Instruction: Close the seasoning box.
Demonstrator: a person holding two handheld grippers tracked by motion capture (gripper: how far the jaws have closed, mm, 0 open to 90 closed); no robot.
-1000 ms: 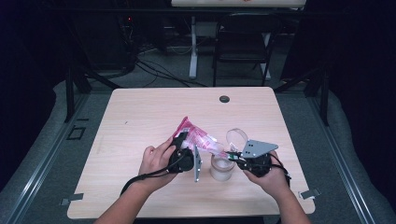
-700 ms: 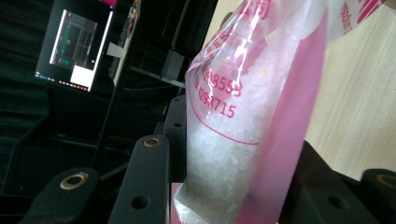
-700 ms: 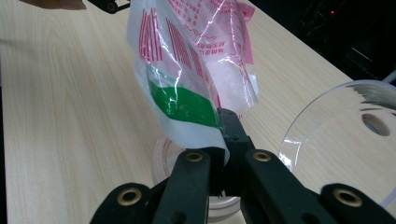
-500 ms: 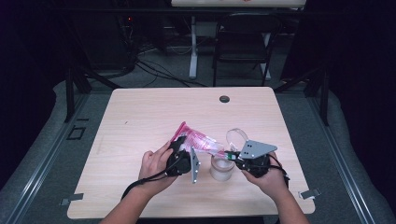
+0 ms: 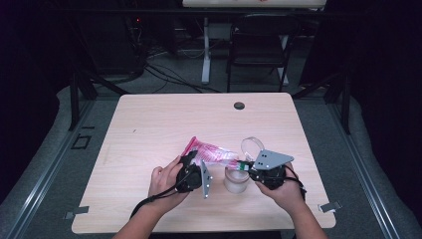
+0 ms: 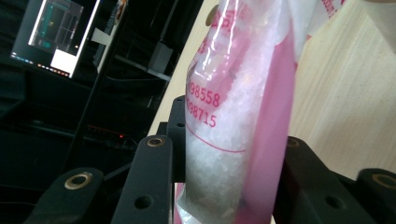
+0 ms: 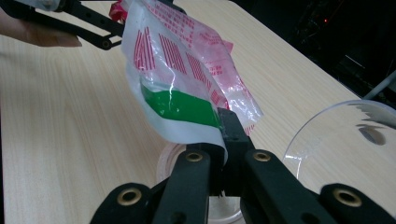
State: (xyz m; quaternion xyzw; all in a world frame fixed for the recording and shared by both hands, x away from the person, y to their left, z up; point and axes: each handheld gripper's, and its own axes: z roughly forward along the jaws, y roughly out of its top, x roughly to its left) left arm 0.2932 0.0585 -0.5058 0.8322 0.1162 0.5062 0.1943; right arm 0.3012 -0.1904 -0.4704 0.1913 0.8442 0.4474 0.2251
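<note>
A: Both hands are in on this one. The left gripper (image 5: 199,172) is clamped on the fat, crystal-filled end of the pink bag (image 5: 211,153); in the left gripper view the white grains bulge between the two black jaws.

B: And the right gripper (image 5: 245,168)?

A: Pinched tight on the bag's other end, right at the white and green edge (image 7: 180,109). So the bag is strung between the two of them, clear of the table (image 5: 149,124), its long axis running from one gripper across to the other.

B: What's underneath?

A: A clear jar (image 5: 235,180), standing open on the wood between the hands, just beside the right gripper. Its lid (image 5: 252,145) lies a little behind it. In the right gripper view the jar's rim (image 7: 166,161) sits directly below the pinched corner.

B: So that's the hinge of it?

A: I'd say so. The right-hand end is already over the mouth, the heavy end is off to the left. My read: the left needs to lift so the contents run down toward the jar
</note>
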